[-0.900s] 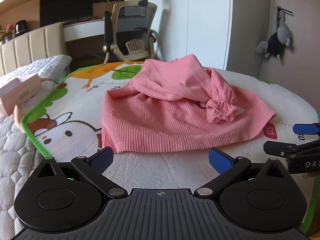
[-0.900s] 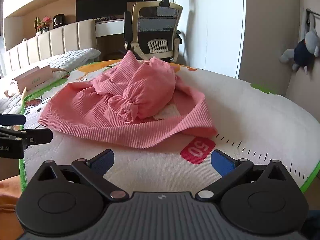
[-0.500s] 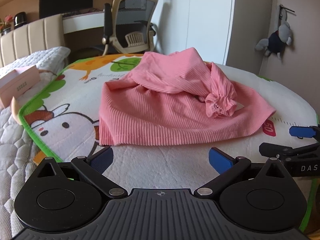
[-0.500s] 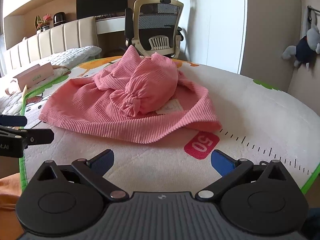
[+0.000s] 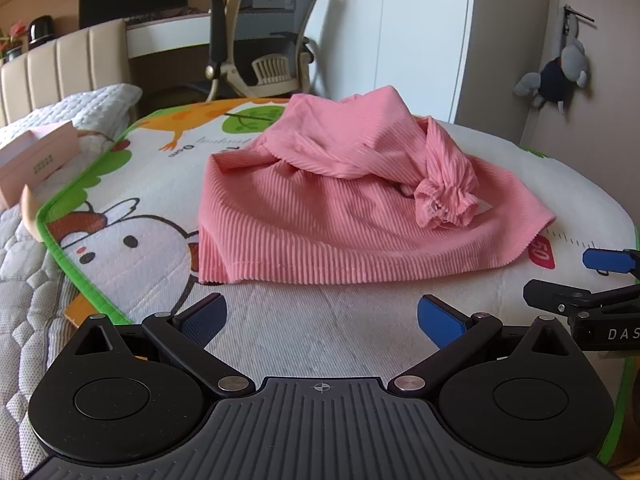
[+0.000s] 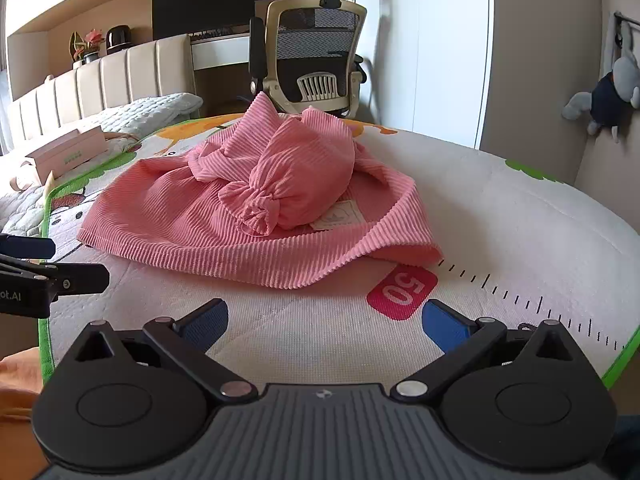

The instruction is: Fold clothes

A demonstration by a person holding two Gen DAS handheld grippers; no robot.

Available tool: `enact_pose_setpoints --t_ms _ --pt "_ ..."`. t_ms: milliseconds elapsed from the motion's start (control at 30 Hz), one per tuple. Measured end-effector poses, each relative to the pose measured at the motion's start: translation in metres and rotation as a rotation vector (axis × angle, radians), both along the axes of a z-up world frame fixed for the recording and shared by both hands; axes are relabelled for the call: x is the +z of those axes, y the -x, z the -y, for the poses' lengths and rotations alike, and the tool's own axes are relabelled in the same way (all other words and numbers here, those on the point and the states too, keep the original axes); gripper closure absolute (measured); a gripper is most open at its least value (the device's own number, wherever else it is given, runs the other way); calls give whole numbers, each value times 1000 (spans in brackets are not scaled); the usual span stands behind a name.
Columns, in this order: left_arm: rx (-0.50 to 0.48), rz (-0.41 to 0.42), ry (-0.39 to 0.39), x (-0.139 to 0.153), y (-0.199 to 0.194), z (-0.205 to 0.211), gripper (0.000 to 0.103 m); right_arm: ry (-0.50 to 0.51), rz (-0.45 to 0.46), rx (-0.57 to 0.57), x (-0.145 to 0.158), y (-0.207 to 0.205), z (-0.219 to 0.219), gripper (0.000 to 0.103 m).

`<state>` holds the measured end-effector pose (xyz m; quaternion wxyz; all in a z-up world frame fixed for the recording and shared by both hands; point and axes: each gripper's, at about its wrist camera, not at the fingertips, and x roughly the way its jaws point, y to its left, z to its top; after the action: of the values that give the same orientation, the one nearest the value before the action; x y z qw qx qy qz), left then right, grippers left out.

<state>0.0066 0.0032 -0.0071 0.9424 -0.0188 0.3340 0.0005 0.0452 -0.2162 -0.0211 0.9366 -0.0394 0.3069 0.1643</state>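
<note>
**Now: pink top waits, both grippers wide open**

Right in the middle of each view, the pink top (image 5: 360, 208) lies bunched up on the cartoon mat (image 5: 132, 216). Low in the frame, the left gripper (image 5: 320, 316) and the right gripper (image 6: 324, 318) are spread wide, holding nothing, near the top's front hem.

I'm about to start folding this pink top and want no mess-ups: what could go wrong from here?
The bunched sleeve lies piled on the pink top; pinching the hem could catch several layers. The playmat beneath might lift with the cloth. Both the left gripper and right gripper sit open, close together, and may collide.
</note>
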Motion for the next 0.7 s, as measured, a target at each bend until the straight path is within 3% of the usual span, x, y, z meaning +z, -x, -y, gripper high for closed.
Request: enact_pose_setpoints --t_ms 700 --pt "-2 -30 5 -4 -3 -1 0 3 -14 -22 -4 -4 2 0"
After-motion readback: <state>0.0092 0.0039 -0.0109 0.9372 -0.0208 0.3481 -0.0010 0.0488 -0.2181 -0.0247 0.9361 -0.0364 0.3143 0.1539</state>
